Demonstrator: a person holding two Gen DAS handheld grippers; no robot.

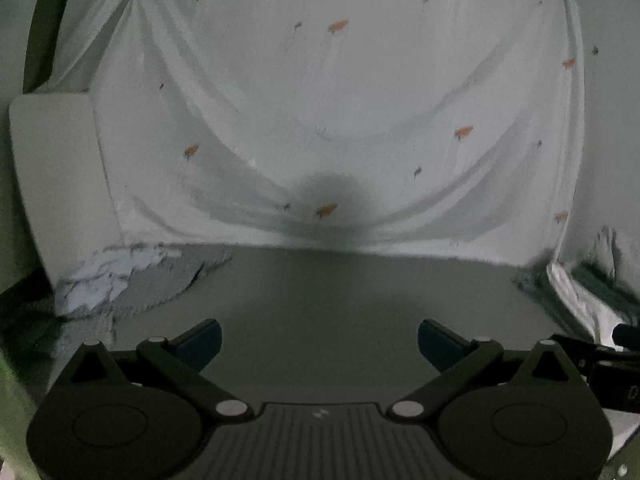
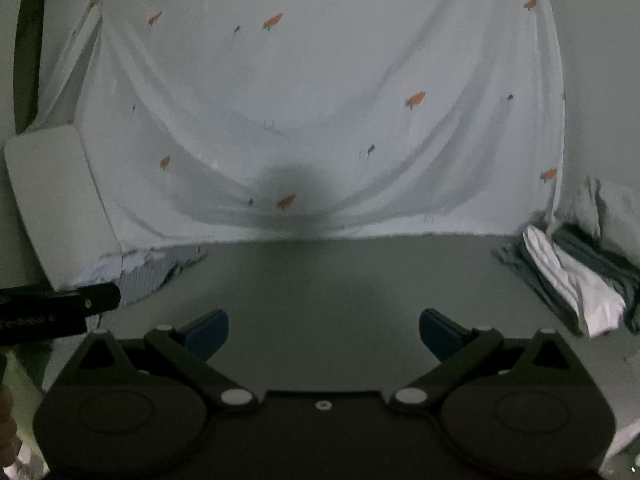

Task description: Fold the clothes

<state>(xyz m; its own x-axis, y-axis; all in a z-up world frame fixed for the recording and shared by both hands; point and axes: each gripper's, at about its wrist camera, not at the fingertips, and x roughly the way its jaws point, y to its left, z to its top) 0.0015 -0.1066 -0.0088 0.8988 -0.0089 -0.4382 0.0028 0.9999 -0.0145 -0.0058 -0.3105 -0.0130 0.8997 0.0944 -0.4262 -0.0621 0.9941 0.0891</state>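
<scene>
A crumpled grey-and-white garment (image 1: 120,280) lies at the far left of the grey table (image 1: 320,300), also seen in the right wrist view as a grey garment (image 2: 152,272). Another pile, white cloth over dark grey-green fabric (image 2: 576,284), lies at the right; its edge (image 1: 576,296) shows in the left wrist view. My left gripper (image 1: 319,342) is open over bare table, nothing between its blue fingertips (image 1: 204,340). My right gripper (image 2: 324,332) is open too, over bare table, with blue fingertips (image 2: 210,330) spread wide.
A white sheet with small orange prints (image 1: 340,100) hangs as a backdrop behind the table, sheet (image 2: 320,100). A white panel (image 1: 60,184) stands at the left. The other gripper's black body (image 2: 56,312) pokes in at the left of the right wrist view.
</scene>
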